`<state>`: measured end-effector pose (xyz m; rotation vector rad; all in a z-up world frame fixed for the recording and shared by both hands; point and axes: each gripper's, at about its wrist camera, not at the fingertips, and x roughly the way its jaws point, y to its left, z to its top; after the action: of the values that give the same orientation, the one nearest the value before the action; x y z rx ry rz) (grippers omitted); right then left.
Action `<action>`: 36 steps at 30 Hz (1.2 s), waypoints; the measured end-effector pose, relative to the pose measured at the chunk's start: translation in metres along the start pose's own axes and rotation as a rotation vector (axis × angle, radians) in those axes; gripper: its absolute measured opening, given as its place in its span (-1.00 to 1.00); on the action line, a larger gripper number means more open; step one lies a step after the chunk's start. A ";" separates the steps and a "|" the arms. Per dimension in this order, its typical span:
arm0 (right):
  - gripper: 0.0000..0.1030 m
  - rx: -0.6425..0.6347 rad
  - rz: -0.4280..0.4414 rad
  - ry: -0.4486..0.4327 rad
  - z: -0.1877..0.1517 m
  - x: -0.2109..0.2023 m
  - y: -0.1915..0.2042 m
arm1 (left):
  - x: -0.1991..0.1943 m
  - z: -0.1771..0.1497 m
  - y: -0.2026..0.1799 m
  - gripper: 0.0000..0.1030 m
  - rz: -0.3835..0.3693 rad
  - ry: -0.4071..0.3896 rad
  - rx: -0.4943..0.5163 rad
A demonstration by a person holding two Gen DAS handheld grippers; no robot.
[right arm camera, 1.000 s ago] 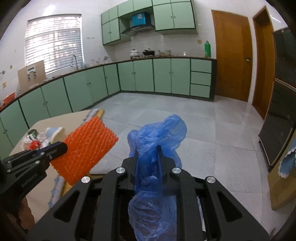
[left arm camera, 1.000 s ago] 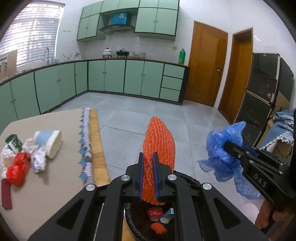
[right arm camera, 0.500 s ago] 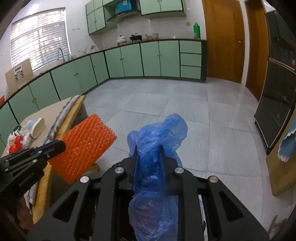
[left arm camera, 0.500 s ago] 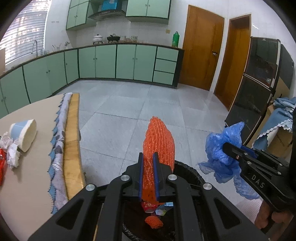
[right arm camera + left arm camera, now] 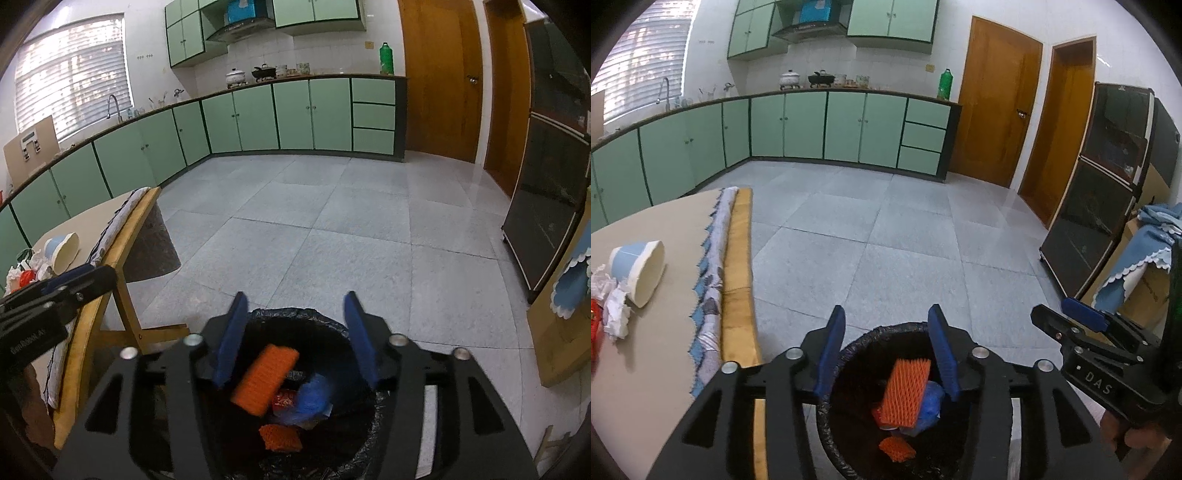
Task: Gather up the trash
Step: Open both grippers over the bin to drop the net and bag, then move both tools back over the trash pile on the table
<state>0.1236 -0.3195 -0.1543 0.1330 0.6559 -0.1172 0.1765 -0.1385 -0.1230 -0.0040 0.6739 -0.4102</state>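
- Both tools hang over the black-lined trash bin (image 5: pixel 831 373) with nothing in them: the left gripper (image 5: pixel 888 325) has its jaws spread wide, and the right gripper (image 5: pixel 295 310) is spread too.
- The orange foam net (image 5: pixel 905 393) and the blue plastic bag (image 5: pixel 310 398) lie inside the bin — the net leans up against other rubbish, so it could likely spring or tip toward the rim.
- More trash waits on the table (image 5: pixel 665 354): a paper cup (image 5: pixel 639 266) on its side and crumpled tissue (image 5: pixel 615 314) near the left edge.
- Risk — the cup may roll when nudged, and light tissue may slip from the pads on the way over.
- The folded cloth (image 5: pixel 711 280) along the table's bin-side edge could snag a low swing.
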 end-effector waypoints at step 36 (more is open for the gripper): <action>0.89 -0.125 0.282 -0.173 0.023 -0.029 0.232 | -0.172 -0.061 0.240 0.60 0.623 -0.146 -0.253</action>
<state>0.1495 -0.0927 -0.0986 0.0925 0.4653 0.1822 0.1066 0.1540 -0.0994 -0.0618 0.5453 0.2742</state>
